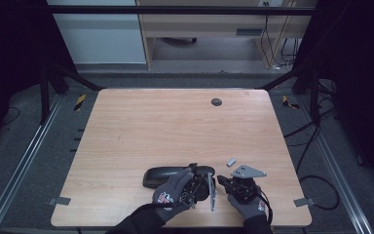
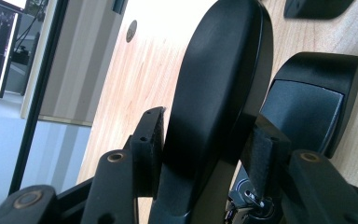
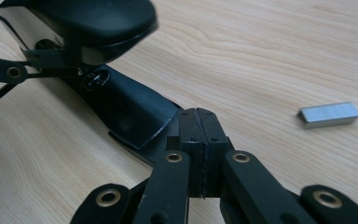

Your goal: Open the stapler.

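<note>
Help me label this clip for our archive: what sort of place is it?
Probably a lab recording bay: a bare light wooden table stands inside a black metal frame, loose black cables trail on grey carpet, and yellow-black floor tape marks the area.

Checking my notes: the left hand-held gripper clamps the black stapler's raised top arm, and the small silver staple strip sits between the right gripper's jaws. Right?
Not quite. The right gripper view shows the right hand-held gripper shut on nothing; the small silver staple strip lies apart on the wooden table. The rest holds.

Black stapler (image 1: 163,176) on a light wood-grain worktop (image 1: 175,126); shiny silver staple strip (image 3: 329,115) just beside the stapler. Tongs (image 3: 199,122) black with brass-coloured rivets, gloves (image 1: 171,192) dark grey with a red-white logo. Round grey grommet (image 1: 216,102) far from the stapler.
</note>
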